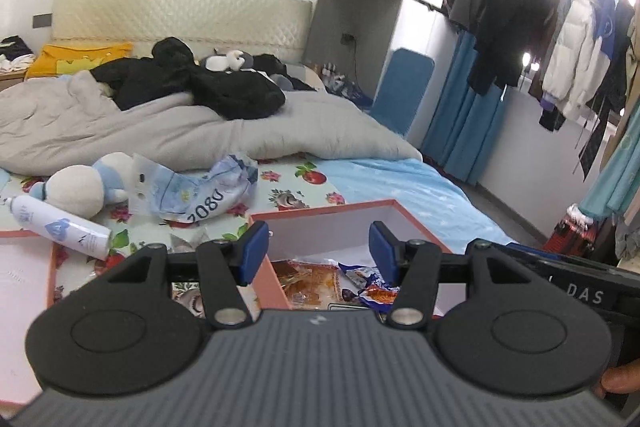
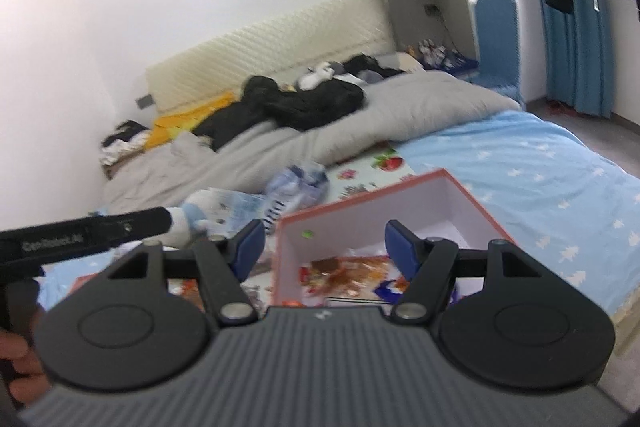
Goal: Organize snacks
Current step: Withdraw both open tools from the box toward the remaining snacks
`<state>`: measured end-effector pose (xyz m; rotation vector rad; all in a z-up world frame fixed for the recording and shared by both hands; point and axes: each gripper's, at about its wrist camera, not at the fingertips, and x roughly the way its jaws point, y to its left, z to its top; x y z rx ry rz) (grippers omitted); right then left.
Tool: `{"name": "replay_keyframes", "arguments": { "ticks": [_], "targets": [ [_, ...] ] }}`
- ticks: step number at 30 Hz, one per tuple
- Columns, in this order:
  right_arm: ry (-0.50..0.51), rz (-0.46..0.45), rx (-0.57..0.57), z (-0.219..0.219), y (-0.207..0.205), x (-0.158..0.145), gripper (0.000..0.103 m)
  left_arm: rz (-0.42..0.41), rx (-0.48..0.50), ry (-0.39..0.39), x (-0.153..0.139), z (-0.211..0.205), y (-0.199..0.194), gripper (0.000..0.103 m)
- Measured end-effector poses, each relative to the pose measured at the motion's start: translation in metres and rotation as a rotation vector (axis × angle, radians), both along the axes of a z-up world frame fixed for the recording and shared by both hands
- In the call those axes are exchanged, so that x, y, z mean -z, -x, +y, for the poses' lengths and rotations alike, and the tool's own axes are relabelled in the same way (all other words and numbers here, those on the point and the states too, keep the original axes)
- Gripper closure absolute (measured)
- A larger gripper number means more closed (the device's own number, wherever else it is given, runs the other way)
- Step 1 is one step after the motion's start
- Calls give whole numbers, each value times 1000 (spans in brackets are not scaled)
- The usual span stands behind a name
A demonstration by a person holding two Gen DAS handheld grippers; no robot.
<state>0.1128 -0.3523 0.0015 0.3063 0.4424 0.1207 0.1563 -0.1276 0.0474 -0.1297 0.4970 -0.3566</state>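
The left gripper (image 1: 318,251), with blue pads on black fingers, is held with its jaws spread wide and nothing between them. The right gripper (image 2: 325,251) is likewise spread wide and nothing is gripped by it. Just beyond both sets of fingers an open, pink-walled cardboard box with a white interior (image 1: 416,223) (image 2: 360,211) is seen on the bed. The orange and blue snack packets (image 1: 320,283) (image 2: 344,271) are gathered loosely on the box floor at its near end, while the far end is shown bare. A flat pink box lid (image 1: 20,291) lies to the left of the box. Beside it, a white cylindrical spray can (image 1: 60,229) rests on its side on the floral mat (image 1: 288,187). Just behind the can a white and blue plush toy (image 1: 86,187) and a crumpled blue-and-white plastic bag (image 1: 200,193) are seen. Further back, a rumpled grey duvet (image 1: 200,131) is spread across the bed, with black clothing (image 1: 200,83) heaped on it. A cream quilted headboard (image 1: 180,15) stands against the wall. Coats hung on a rail (image 1: 540,27) are visible at far right.
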Motion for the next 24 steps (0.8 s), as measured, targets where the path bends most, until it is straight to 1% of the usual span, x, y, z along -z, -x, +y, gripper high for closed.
{"name": "replay_keyframes", "arguments": {
  "ticks": [2,3,7,11,13,18,20,24],
  "targets": [
    [5,-19,-32,9,7,-4,34,3,-15,36,-3,12,12,41],
    [12,-25,-42,14,10,-5,34,-2,-29,37,-4,18,19,41],
    [31,-38,-87,30,19,-9,34,-14,-74,16,-6,35,39,41],
    [40,-41,-134,48,24,-5,34,-12,-103,-3,-1,51,57,41],
    [34,-41,-159,55,27,-1,34,-7,-128,-13,5,58,62,41],
    [36,-16,-206,78,34,13,34,28,-166,2,24,79,79,41],
    [36,-10,-219,86,36,19,34,34,-159,-14,32,83,82,41],
    [21,5,-248,98,44,34,34,43,-173,-54,46,93,94,41]
  ]
}}
